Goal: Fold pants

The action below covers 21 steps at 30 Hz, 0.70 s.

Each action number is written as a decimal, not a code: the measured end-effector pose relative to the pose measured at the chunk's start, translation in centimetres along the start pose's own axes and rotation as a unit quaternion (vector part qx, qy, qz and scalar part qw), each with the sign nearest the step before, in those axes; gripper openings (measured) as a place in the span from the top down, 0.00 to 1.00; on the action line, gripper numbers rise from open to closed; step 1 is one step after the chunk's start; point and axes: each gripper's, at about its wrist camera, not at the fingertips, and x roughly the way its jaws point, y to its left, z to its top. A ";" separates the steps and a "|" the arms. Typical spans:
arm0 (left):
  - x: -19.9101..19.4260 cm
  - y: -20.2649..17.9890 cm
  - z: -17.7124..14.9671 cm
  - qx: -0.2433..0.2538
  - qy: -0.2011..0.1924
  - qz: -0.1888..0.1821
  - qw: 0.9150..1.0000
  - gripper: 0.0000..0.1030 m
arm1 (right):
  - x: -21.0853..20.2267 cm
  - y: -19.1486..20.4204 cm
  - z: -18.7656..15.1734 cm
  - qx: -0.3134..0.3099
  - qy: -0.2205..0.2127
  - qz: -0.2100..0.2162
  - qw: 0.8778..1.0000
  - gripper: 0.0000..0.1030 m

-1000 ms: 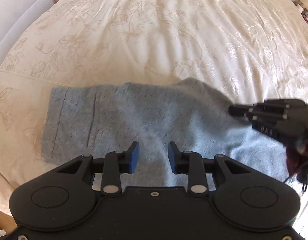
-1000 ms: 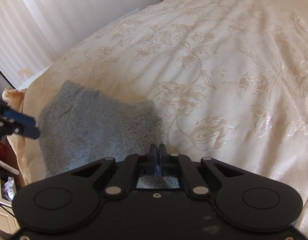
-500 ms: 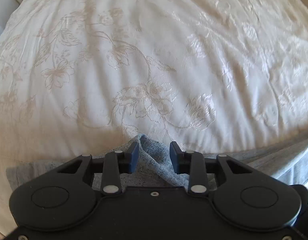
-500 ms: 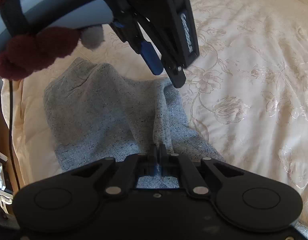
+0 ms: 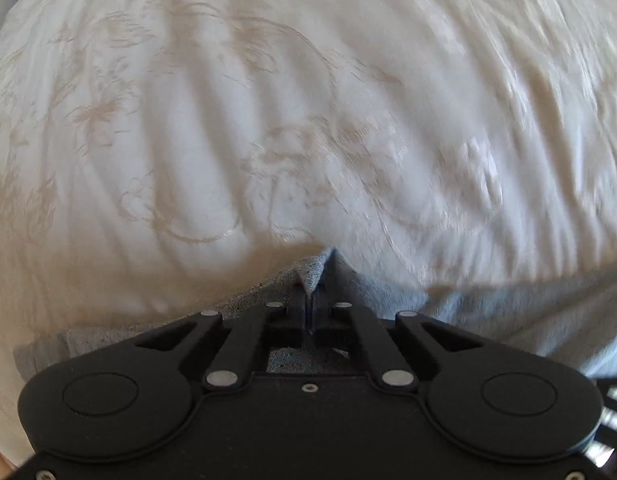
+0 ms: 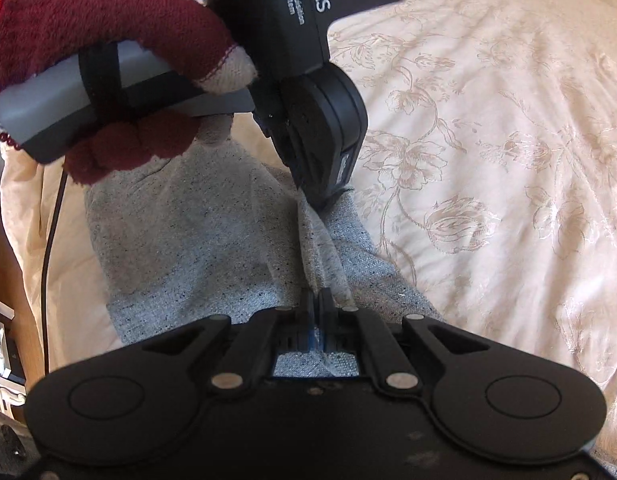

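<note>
A: Item, place?
B: Grey pants (image 6: 212, 248), on the floral bed (image 6: 488, 128).
A: Grippers?
B: Left gripper (image 5: 309, 300): jaws just closed, pinching a fabric ridge. Right gripper (image 6: 317, 308): jaws pinching the pants' near edge.

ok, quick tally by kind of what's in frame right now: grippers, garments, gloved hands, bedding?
Grippers: 2, the left gripper and the right gripper, both shut on the grey pants
Garments: 1, the grey pants
Gloved hands: 1, a hand in a dark red glove holding the left gripper
Bedding: 1, the cream floral bedspread
Total: 5
</note>
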 end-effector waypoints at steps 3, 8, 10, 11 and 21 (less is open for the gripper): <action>-1.7 2.8 -0.6 -0.115 -0.055 -0.023 0.992 0.96 | -0.1 -0.2 0.5 0.005 -0.023 -0.031 0.999 0.92; -0.8 2.8 -0.8 -0.099 -0.052 -0.014 0.994 0.96 | -0.4 -0.9 1.2 0.033 -0.054 -0.086 0.994 0.90; -0.7 3.1 -0.5 -0.115 -0.050 -0.020 0.992 0.96 | -1.2 -1.0 1.0 0.042 -0.068 -0.072 0.994 0.90; -0.2 3.1 0.1 -0.116 -0.044 -0.020 0.992 0.96 | -1.3 -1.1 0.8 0.049 -0.064 -0.059 0.995 0.90; -0.1 6.2 2.2 -0.204 -0.038 -0.035 0.978 0.79 | 3.3 -6.5 -0.2 0.159 0.037 -0.097 0.982 1.00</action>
